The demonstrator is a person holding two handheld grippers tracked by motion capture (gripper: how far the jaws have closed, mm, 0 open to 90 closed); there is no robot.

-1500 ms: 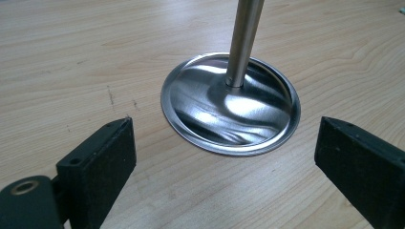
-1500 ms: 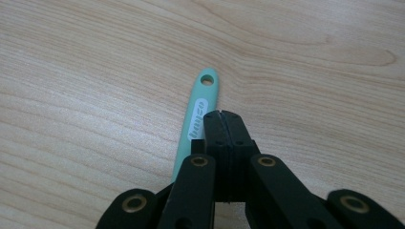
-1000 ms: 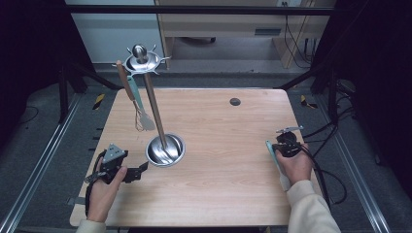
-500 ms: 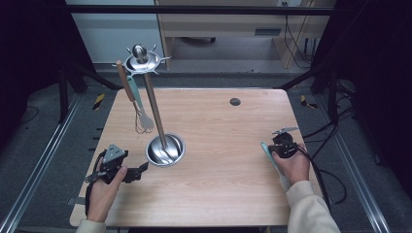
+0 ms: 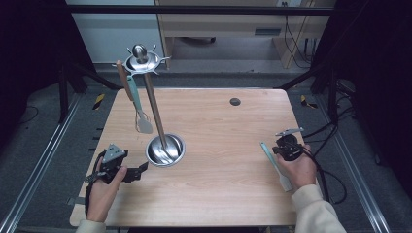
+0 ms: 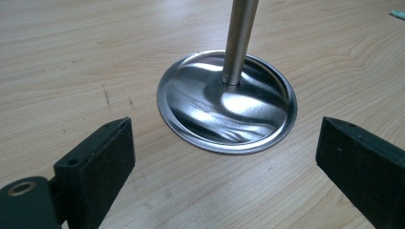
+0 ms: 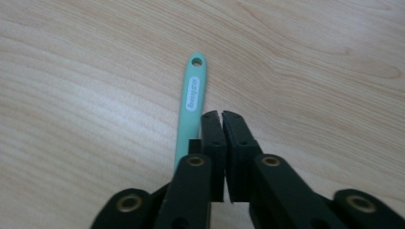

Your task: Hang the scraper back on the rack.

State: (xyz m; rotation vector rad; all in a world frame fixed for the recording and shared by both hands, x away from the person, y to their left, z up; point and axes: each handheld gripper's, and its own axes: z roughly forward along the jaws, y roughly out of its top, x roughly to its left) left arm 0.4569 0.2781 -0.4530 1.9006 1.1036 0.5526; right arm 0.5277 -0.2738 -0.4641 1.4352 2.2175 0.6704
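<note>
Low right in the high view, the right gripper (image 5: 283, 145) has its jaws pressed together, empty, with the teal utensil (image 7: 190, 109) lying just beside them on the table (image 5: 218, 126). At lower left, the left gripper (image 5: 141, 170) stands spread wide before the stand (image 6: 228, 102).

Black two-jaw tools (image 7: 222, 114), brass-coloured screws, black cables; cream sleeves (image 5: 313, 211).

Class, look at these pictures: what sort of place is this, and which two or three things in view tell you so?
Probably a lab or workshop test bench, not a home kitchen. A bare wooden table stands inside a metal frame, a steel utensil stand sits alone on it, and cables trail across the grey floor.
</note>
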